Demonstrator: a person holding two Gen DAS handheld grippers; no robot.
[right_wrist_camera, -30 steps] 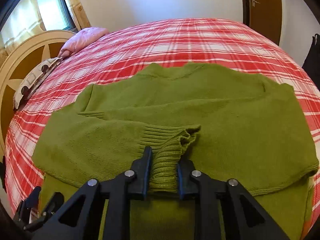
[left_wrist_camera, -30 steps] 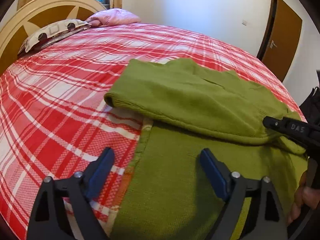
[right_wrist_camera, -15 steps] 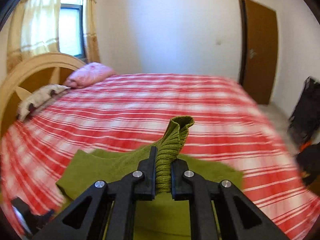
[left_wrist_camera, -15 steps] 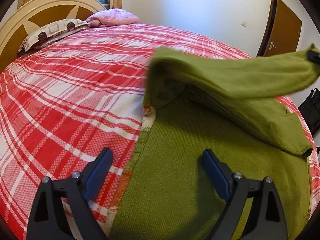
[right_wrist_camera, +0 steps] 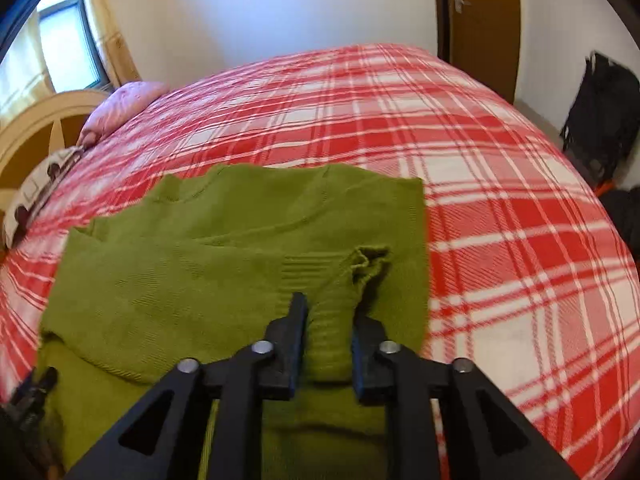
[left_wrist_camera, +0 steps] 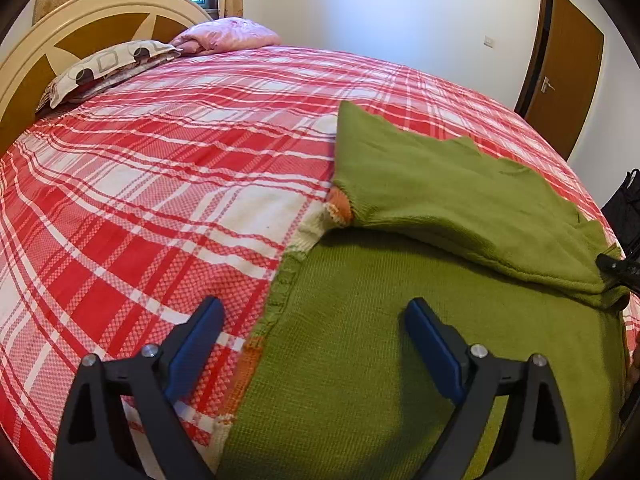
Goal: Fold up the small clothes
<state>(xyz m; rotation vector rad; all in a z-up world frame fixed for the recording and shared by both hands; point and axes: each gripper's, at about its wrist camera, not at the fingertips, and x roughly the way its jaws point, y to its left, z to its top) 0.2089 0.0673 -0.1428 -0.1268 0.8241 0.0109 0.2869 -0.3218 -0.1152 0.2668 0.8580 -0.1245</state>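
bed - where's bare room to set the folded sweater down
Free: the plaid bedspread between the green sweater and the pillows at the headboard, and the stretch right of the sweater toward the door. Crowded: the near edge, where the open left gripper and the right gripper on the cuff work.

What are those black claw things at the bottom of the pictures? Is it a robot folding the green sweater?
No robot here: a person holds a grabbing tool, called a gripper, in each hand. Each gripper carries a small camera looking out along its two fingers, so you get one picture per hand. The round lens makes the bed look bulgy. In the left picture, the left gripper is wide open and holds nothing, hanging over the green sweater. In the right picture, the right gripper pinches the sweater's ribbed cuff, with the sleeve laid across the sweater. Pillows sit by the headboard.
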